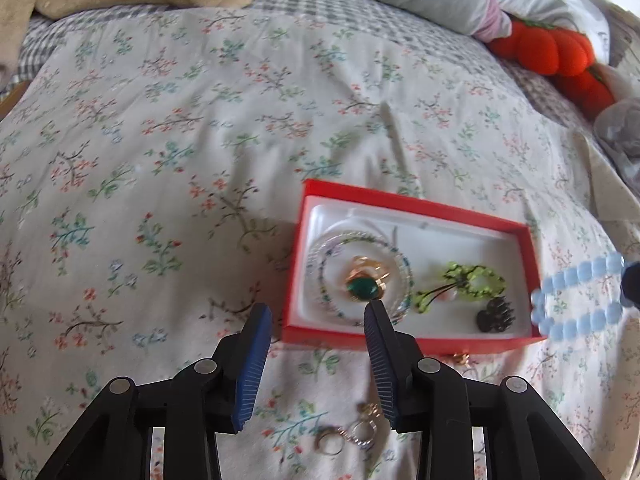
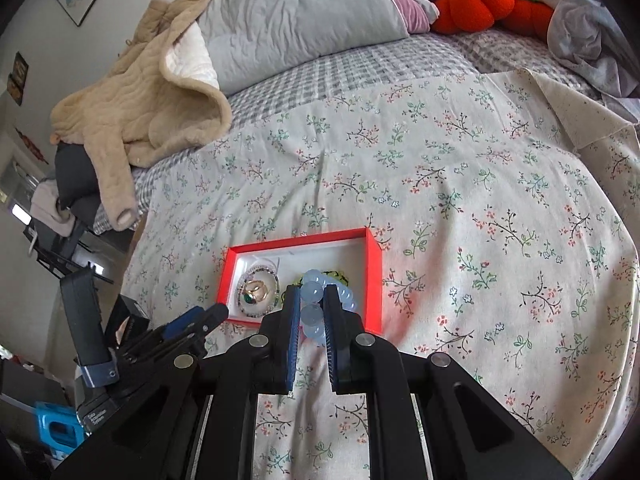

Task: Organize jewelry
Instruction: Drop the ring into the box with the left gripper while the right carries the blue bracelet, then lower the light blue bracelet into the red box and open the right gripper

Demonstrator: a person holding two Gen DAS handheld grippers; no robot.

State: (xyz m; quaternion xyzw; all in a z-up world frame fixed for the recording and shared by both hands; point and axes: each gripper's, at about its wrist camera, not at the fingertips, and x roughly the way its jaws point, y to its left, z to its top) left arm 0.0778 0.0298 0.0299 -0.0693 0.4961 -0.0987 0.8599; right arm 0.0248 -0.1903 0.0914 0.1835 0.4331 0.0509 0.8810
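Observation:
A red jewelry box (image 1: 412, 204) with a white lining lies on the floral bedspread; it also shows in the right wrist view (image 2: 372, 272). Inside are a clear beaded bracelet (image 1: 324, 248), a gold ring with a green stone (image 1: 362, 284), a green beaded piece (image 1: 476, 280) and a dark clip (image 1: 496, 316). My left gripper (image 1: 316, 316) is open and empty at the box's near left corner. My right gripper (image 2: 312, 300) is shut on a light blue bead bracelet (image 2: 312, 294), held above the box's right side; the bracelet also shows in the left wrist view (image 1: 576, 300).
Small rings and a chain piece (image 1: 352, 432) lie on the bedspread in front of the box, and a gold item (image 1: 462, 358) by its near edge. A beige jacket (image 2: 152, 108), grey pillows (image 2: 304, 12) and an orange plush (image 2: 476, 0) lie at the bed's far side.

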